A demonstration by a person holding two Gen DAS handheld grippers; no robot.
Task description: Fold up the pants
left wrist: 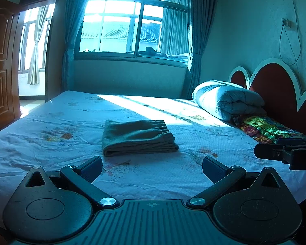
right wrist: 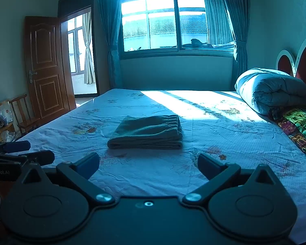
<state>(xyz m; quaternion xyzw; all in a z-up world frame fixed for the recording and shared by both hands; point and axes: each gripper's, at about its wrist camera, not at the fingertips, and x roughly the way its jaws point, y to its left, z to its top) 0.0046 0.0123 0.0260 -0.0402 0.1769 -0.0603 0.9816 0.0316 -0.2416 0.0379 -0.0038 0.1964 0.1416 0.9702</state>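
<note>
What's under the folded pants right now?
The pants lie on the floral bedsheet, which shows all around them. Nothing pokes out from beneath; the patch they cover is hidden. Both grippers, left and right, sit open, short of them.

Little lettering can be read. In the right wrist view, the body of the left claw at the left edge carries pale letters reading "nRobot.AI", the start of the word cut off by the frame edge. In the left wrist view, the body of the right claw at the right edge shows a faint "D" and part of a further letter, too cropped to read. Nothing else bears legible writing.
</note>
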